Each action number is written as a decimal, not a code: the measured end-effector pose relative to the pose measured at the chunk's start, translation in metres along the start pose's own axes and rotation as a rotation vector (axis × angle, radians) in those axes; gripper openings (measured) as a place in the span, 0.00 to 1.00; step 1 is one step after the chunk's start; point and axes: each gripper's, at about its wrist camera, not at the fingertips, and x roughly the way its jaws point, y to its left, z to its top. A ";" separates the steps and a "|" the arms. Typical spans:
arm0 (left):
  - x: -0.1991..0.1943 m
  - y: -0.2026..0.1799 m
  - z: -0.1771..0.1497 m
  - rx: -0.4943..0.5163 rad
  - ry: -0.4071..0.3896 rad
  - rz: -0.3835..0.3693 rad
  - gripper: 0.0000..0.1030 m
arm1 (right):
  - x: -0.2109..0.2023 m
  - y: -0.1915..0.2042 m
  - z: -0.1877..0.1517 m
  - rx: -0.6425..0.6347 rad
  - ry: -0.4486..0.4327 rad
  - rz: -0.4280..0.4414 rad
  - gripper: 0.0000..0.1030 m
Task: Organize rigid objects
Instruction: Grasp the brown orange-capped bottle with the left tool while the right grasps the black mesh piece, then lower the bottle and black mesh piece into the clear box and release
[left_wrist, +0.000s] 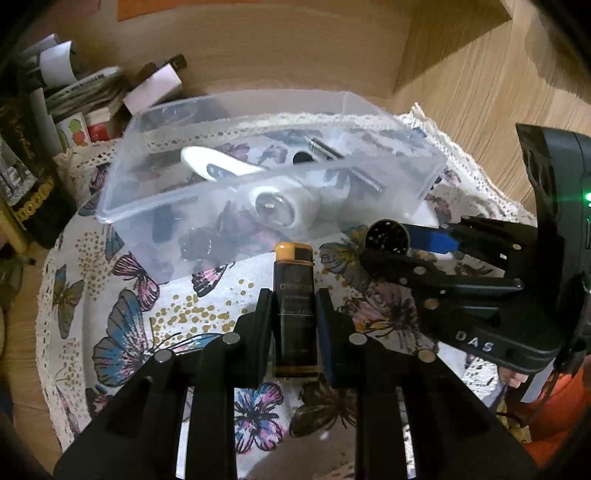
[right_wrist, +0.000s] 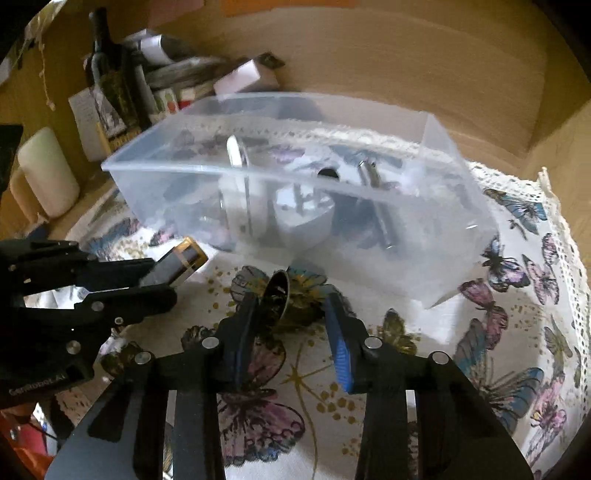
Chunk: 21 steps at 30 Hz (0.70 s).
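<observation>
Two hand-held grippers work over a butterfly-print tablecloth (left_wrist: 122, 325), where a clear plastic bin (left_wrist: 155, 206) already holds a white remote-like handset (left_wrist: 218, 166), a white flashlight (left_wrist: 280, 206) and a few metal pieces.

The left gripper (left_wrist: 294, 299) is clamped on a dark rectangular bottle with a tan cap (left_wrist: 294, 295), its fingers (left_wrist: 263, 314) pressing both long sides. The cap points toward 12 o'clock, stopping short of the bin's near wall.

In the right wrist view, the right gripper (right_wrist: 291, 306) stands wide, with a small dark round tin (right_wrist: 275, 295) between its fingers. The tin is tilted and sits against the left pad (right_wrist: 242, 332), while the right pad is apart from it. From the left wrist view, at 2 o'clock, the same tin appears at that gripper's tip, but whether it is resting on the cloth or lifted cannot be told.

The risks, judged from here:
- **Tin:** With only one pad in contact, it could roll or tip away across the cloth when the fingers close, or be pinched off-centre and squirt free.
- **Bottle:** It must rise above the bin's rim. If carried low, the cap would strike the wall and push the light bin toward 12 o'clock.
- **Grippers:** The two tools sit close together, so crossing paths toward the bin could knock one into the other.
</observation>
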 end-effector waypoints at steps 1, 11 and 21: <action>-0.003 0.001 0.000 0.000 -0.008 0.000 0.21 | -0.005 0.001 0.001 0.002 -0.011 0.001 0.32; -0.050 0.000 0.025 -0.018 -0.146 0.002 0.21 | -0.080 -0.008 0.019 0.020 -0.230 -0.022 0.33; -0.082 0.015 0.064 -0.034 -0.276 0.075 0.21 | -0.097 -0.017 0.056 0.035 -0.363 -0.065 0.33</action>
